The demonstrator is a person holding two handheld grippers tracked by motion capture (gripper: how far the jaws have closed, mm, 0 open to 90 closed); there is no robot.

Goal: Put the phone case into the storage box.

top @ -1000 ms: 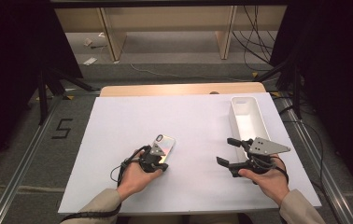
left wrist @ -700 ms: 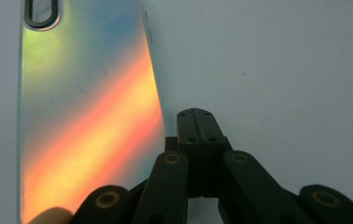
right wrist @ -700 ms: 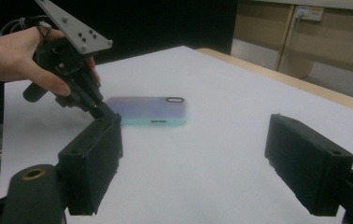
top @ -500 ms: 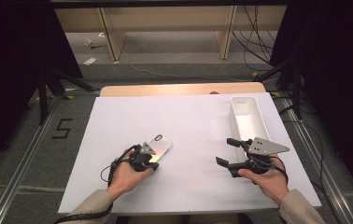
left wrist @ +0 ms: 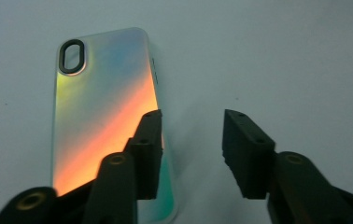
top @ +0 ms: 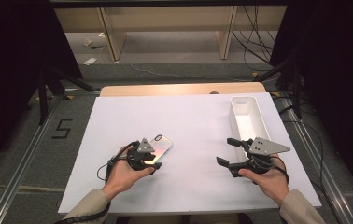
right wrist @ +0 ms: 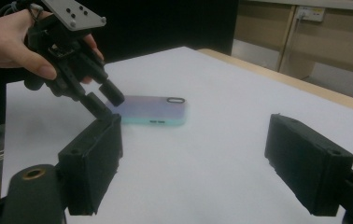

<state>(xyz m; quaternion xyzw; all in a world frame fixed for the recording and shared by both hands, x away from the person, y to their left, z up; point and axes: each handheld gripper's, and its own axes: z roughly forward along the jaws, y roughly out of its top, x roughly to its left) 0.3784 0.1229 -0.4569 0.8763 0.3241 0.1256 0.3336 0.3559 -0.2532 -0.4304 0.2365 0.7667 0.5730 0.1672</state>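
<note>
From the high view, the iridescent, glossy phone case with rounded corners [top: 158, 146] lies flat on the white counter [top: 188, 126], left of centre, and the left tongs [top: 149, 163] sit at its near end. Their jaws have just been opening, so I judge the case freshly set down. The right tongs [top: 230, 151] hover released over bare counter, beside the narrow white plastic tray [top: 248, 119], likely waiting their turn.

In the left gripper view, the jaws stand parted with nothing pressed between them; one jaw overlaps the case's lower right edge. The case [left wrist: 104, 116] shows an orange-to-green sheen and a dark oval camera cutout at its top.

In the right gripper view, the jaws are wide apart and hold nothing. The case [right wrist: 152, 110] rests flat beyond them, its mint-green side edge visible.
</note>
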